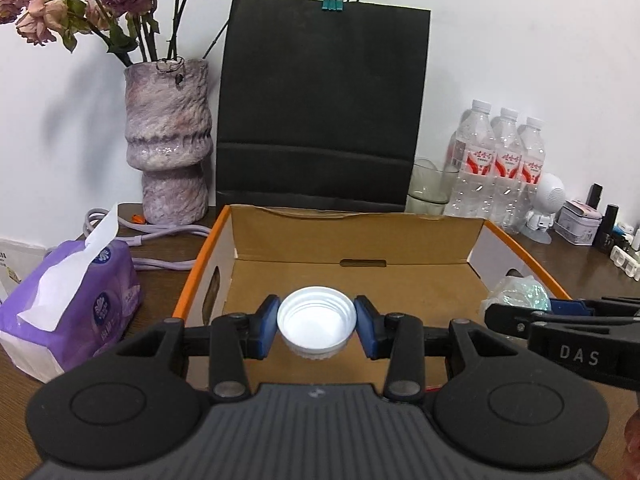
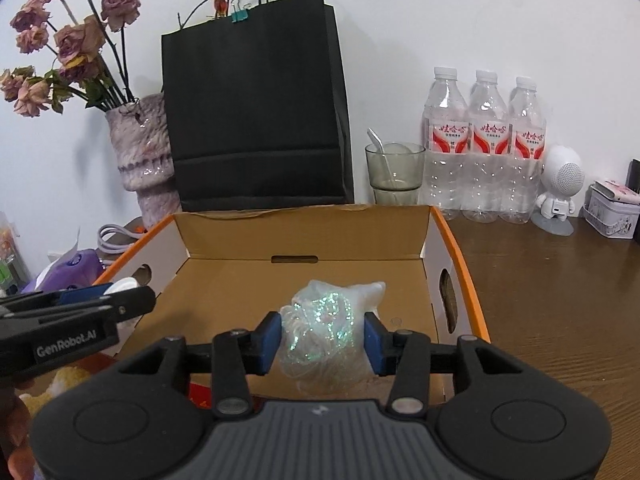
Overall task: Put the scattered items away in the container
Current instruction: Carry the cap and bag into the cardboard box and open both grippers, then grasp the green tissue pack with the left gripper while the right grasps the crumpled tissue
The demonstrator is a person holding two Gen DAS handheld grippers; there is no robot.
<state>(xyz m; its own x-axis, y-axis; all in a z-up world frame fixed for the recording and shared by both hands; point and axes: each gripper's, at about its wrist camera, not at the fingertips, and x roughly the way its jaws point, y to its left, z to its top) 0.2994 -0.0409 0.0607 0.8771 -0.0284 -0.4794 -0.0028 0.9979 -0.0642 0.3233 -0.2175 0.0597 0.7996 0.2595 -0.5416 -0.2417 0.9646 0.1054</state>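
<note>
Over the cardboard box (image 1: pixel 460 288), left hand-held gripper (image 1: pixel 316 326) pinches a white cap (image 1: pixel 316 320), right hand-held gripper (image 2: pixel 324 338) pinches a glittery bag (image 2: pixel 328 328); neither released, box floor looks bare.

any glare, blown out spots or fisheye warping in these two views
Left wrist view: the white cap in the left tongs is blown out inside; the black bag edges bow. Right wrist view: the glitter pouch sparkles green in the right tongs; corners vignette dark.
</note>
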